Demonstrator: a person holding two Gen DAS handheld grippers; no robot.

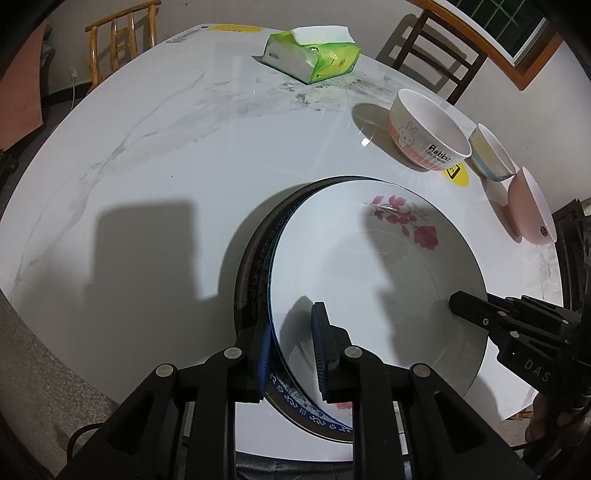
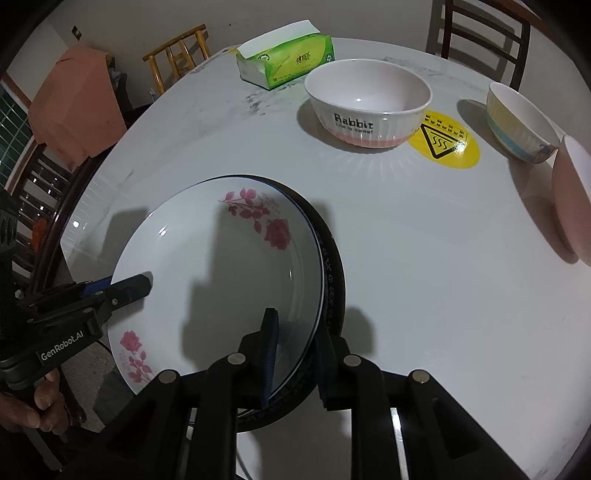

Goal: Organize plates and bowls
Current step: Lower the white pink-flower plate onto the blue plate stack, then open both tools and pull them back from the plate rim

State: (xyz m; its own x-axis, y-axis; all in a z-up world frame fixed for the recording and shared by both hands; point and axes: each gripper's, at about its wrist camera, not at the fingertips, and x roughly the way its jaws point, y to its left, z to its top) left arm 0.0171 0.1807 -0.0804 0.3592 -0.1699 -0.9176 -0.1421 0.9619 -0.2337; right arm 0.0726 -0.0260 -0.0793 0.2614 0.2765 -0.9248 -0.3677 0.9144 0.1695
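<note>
A white plate with pink flowers (image 1: 369, 266) (image 2: 221, 277) lies on a blue-patterned plate (image 1: 258, 266) (image 2: 328, 266), which lies on a dark plate (image 1: 242, 273) (image 2: 338, 240); the white plate is shifted off-centre. My left gripper (image 1: 291, 350) (image 2: 144, 282) straddles its left rim, with a gap showing beside the inner pad. My right gripper (image 2: 297, 354) (image 1: 458, 302) straddles the opposite rim, its pads not pressing. A Rabbit bowl (image 1: 428, 129) (image 2: 369, 103), a striped bowl (image 1: 491, 155) (image 2: 517, 125) and a pink bowl (image 1: 528, 206) (image 2: 572, 195) stand beyond to the right.
A green tissue pack (image 1: 314, 55) (image 2: 288, 59) lies at the far side of the round marble table (image 1: 166, 166). A yellow warning sticker (image 2: 443, 144) sits between the bowls. Wooden chairs (image 1: 122, 33) (image 2: 480, 29) ring the table. A hand (image 2: 40, 402) holds the left gripper.
</note>
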